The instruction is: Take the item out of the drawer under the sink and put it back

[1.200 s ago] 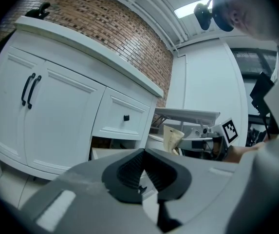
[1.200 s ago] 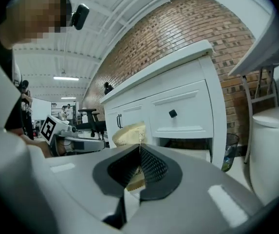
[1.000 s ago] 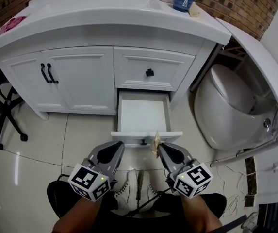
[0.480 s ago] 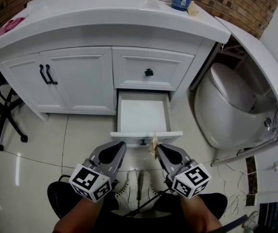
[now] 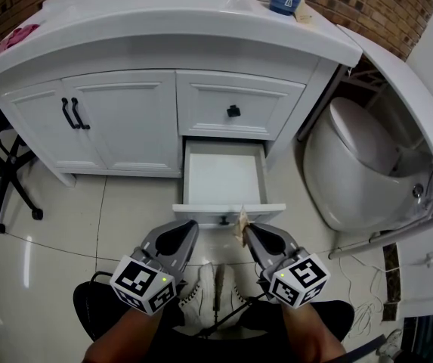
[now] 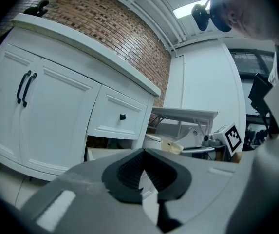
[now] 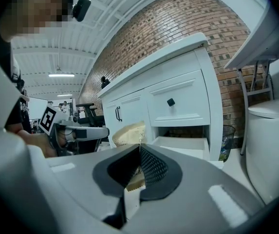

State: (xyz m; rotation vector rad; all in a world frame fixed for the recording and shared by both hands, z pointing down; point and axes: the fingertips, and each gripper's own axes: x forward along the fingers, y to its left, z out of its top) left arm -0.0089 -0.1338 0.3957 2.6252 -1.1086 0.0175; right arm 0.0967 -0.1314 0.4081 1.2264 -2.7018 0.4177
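Brick-backed bathroom, with a white vanity point(image 5: 125, 119) across the upper frame and a toilet point(image 5: 352, 165) at right. The vanity's lower drawer point(image 5: 227, 212) stands pulled open at centre, its floor bare. The small tan paper packet point(image 5: 242, 224) is out of it — pinched upright in the right gripper point(image 5: 248, 230), just in front of the drawer's front panel at lower centre. The left gripper point(image 5: 189, 227) is clenched on nothing. The packet looks light, thin and crumply — best held gently by a flat edge, and it may flutter when let go.
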